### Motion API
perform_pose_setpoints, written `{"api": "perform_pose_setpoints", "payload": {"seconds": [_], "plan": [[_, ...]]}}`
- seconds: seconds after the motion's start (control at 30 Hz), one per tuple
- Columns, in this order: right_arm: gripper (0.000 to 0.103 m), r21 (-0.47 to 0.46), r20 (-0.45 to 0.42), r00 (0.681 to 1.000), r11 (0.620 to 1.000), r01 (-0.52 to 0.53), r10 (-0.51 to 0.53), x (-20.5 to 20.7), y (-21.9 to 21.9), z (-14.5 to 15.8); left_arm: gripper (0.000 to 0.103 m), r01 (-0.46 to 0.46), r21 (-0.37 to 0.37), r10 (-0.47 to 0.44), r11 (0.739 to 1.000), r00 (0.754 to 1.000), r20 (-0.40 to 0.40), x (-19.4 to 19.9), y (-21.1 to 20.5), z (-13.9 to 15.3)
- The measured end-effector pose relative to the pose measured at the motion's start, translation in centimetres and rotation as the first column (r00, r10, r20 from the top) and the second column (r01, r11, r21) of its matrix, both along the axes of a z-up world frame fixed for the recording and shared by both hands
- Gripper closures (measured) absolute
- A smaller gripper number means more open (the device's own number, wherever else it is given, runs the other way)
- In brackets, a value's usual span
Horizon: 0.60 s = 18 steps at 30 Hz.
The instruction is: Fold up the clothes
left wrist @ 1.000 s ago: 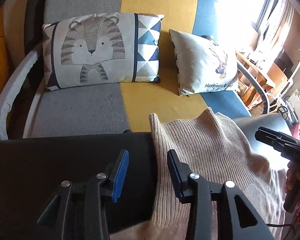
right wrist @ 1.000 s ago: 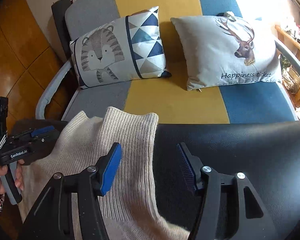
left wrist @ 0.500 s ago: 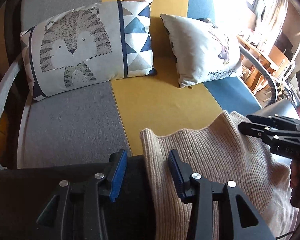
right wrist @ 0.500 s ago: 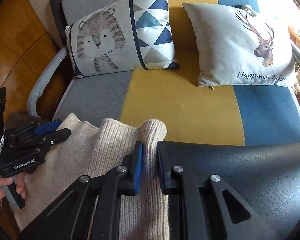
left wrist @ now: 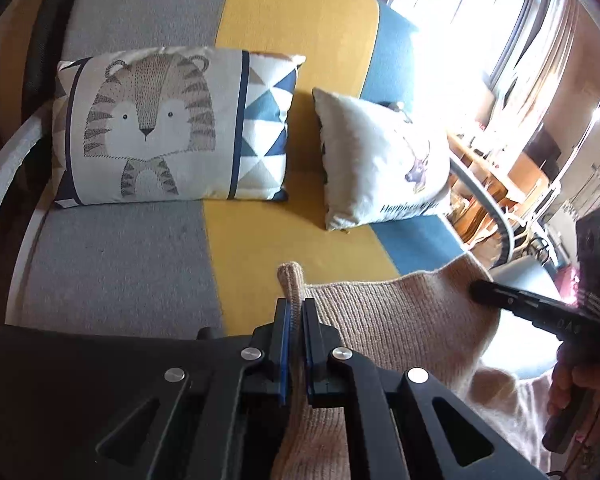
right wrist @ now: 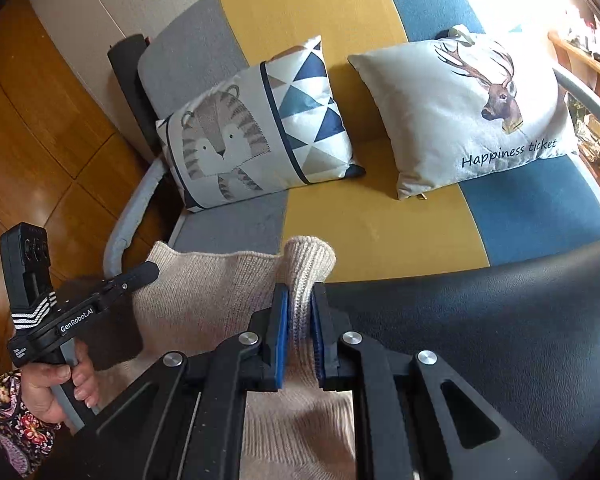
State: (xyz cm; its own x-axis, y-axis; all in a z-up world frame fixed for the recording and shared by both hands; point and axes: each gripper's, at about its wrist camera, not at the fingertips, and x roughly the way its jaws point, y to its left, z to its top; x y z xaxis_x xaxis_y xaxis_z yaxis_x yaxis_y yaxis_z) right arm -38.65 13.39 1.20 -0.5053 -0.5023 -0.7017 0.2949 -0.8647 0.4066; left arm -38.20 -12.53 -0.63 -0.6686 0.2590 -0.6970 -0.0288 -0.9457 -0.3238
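Left wrist view shows the left gripper (left wrist: 295, 312) clenched on one corner of the beige ribbed knit sweater (left wrist: 396, 316) draped over a black leather surface (left wrist: 100, 364), the right gripper (right wrist: 299, 304) pinching its other corner.

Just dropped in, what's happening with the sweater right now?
A person holds a hand-held gripper in each hand. The left hand-held gripper and the right hand-held gripper are each shut on a corner of the beige knit sweater, which is stretched between them over a black cushioned surface in front of the striped sofa. No fold is visible yet.
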Motion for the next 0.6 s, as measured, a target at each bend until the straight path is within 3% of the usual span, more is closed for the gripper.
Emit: {"api": "perform_pose_setpoints", "payload": {"seconds": [0.27, 0.4, 0.6], "plan": [[0.098, -0.064, -0.022, 1.000, 0.998, 0.005, -0.007, 7.3, 2.5, 1.0, 0.098, 0.042, 0.144, -0.025, 0.989, 0.993, -0.117, 6.5, 0.3, 3.0], [0.098, -0.089, -0.020, 1.000, 0.996, 0.005, -0.007, 11.0, 3.5, 0.7, 0.098, 0.062, 0.190, -0.032, 0.980, 0.987, -0.158, 10.4, 0.5, 3.0], [0.098, -0.077, -0.014, 1.000, 0.997, -0.005, 0.004, 16.7, 3.6, -0.9, 0.098, 0.069, 0.214, -0.037, 0.974, 0.988, -0.148, 15.9, 1.0, 1.3]]}}
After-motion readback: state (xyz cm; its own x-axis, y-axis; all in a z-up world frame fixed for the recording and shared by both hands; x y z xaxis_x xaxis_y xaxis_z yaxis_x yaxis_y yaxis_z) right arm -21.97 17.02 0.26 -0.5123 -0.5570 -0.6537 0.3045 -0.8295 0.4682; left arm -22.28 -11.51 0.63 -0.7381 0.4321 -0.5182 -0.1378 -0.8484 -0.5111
